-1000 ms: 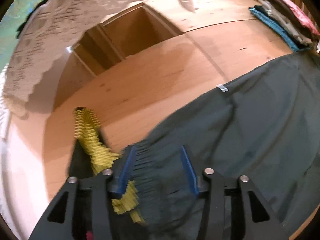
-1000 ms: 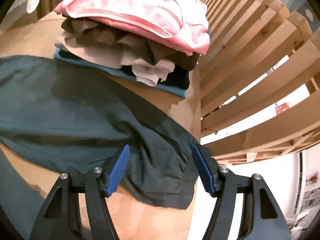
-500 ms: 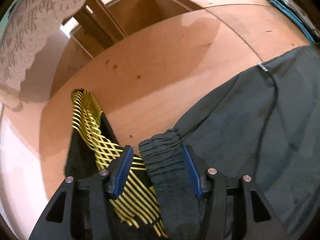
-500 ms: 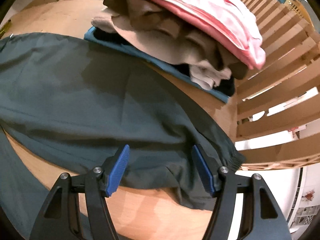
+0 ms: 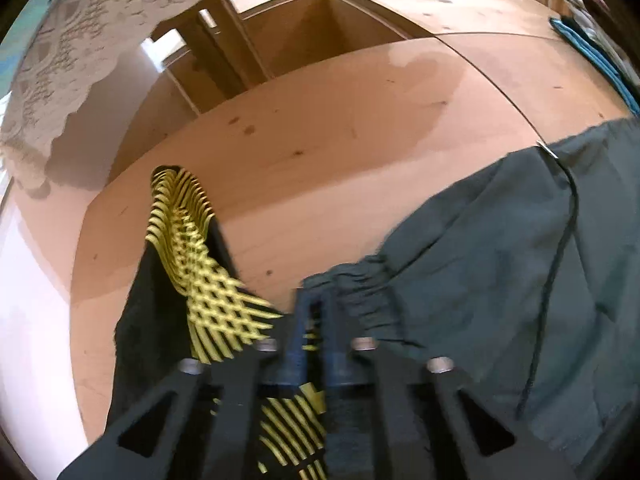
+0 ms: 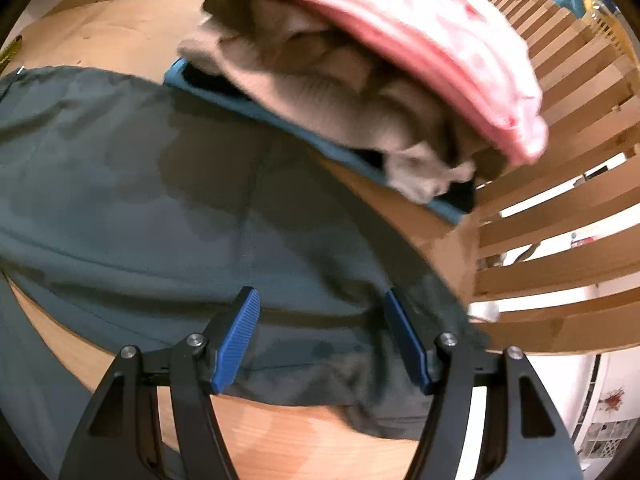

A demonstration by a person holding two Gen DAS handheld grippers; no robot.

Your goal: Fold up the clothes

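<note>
A: Pinching the gathered waistband (image 5: pixel 352 288) of the dark green trousers (image 5: pixel 520 264), left gripper (image 5: pixel 314 344), fingers nearly pressed together. Risk: thin bite slips when lifted; black-and-yellow garment (image 5: pixel 192 264) just left of it could snag and drag along.

B: Right gripper (image 6: pixel 322 336) spread wide, straddling the trousers' (image 6: pixel 160 184) near hem on the wooden table (image 6: pixel 100 36). Closing there may catch one layer only, skewing the fold. Folded stack (image 6: pixel 360 80) sits far right, close enough to bump.
</note>
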